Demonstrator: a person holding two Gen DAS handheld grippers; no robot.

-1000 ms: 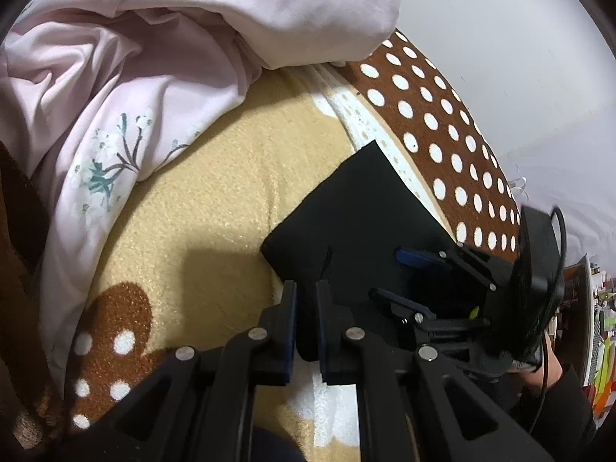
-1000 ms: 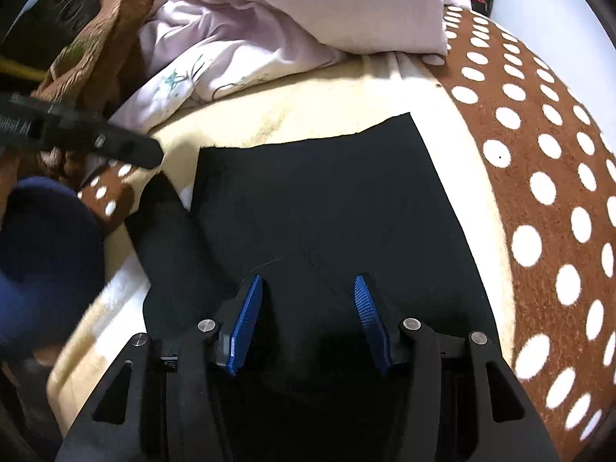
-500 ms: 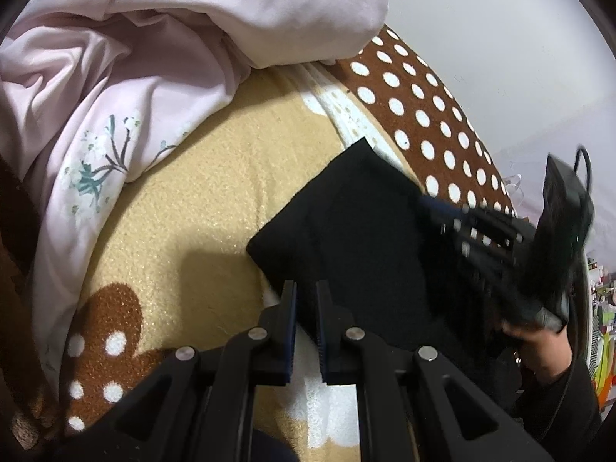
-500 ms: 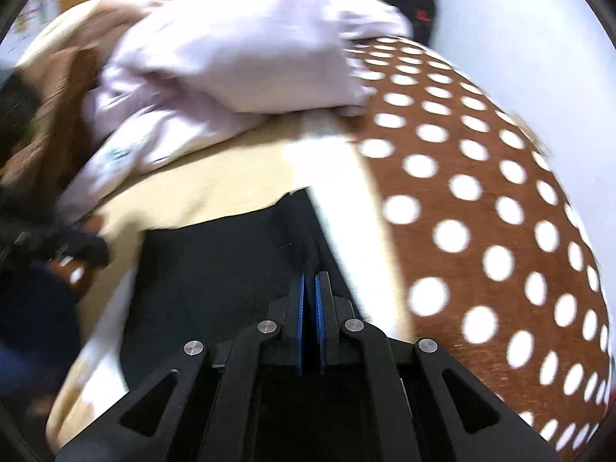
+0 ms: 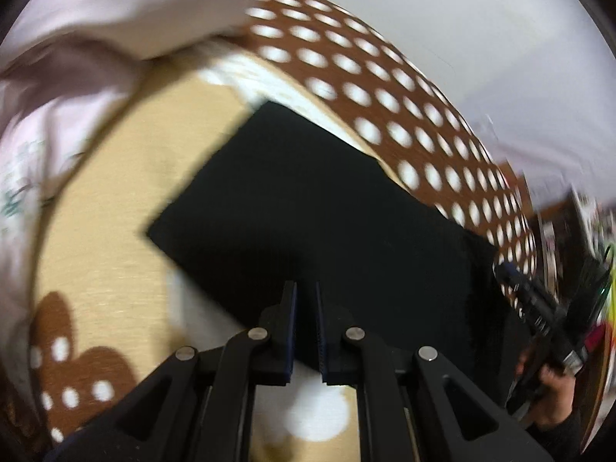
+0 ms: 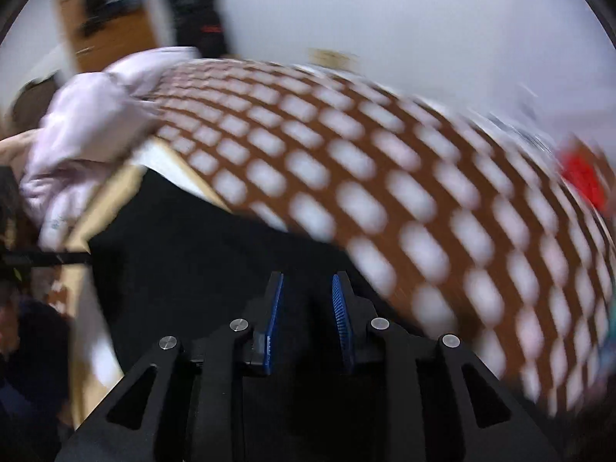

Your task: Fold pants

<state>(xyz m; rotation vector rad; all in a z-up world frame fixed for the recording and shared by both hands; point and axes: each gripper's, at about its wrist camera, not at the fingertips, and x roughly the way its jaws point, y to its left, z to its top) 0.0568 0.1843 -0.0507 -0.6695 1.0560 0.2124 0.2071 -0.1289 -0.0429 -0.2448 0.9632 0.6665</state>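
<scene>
The black pants [image 5: 327,211] lie flat as a folded rectangle on the spotted blanket [image 5: 385,96]. My left gripper [image 5: 306,296] hovers over their near edge. Its jaws stand a narrow gap apart, and the cloth below shows through with nothing pinched. My right gripper [image 6: 308,288] is over the pants [image 6: 192,269] near the brown dotted strip [image 6: 385,192]. Its jaws are opening and its blue pads [image 6: 275,308] hold nothing. The left wrist view shows that gripper [image 5: 539,308] at the far right in a person's hand [image 5: 550,396]. Both views are blurred by motion.
Pale pink bedding [image 5: 96,38] is heaped at the back left of the bed and also shows in the right wrist view [image 6: 96,123]. A white wall [image 5: 462,38] runs beyond the dotted strip. A wooden door [image 6: 107,19] and a dark hanging bag [image 6: 196,7] stand further back, and something red [image 6: 581,181] lies at right.
The right gripper went from wide open over the pants to shut, then partly open again, while it swung right and rolled. The left gripper slid further over the pants, its gap unchanged.
</scene>
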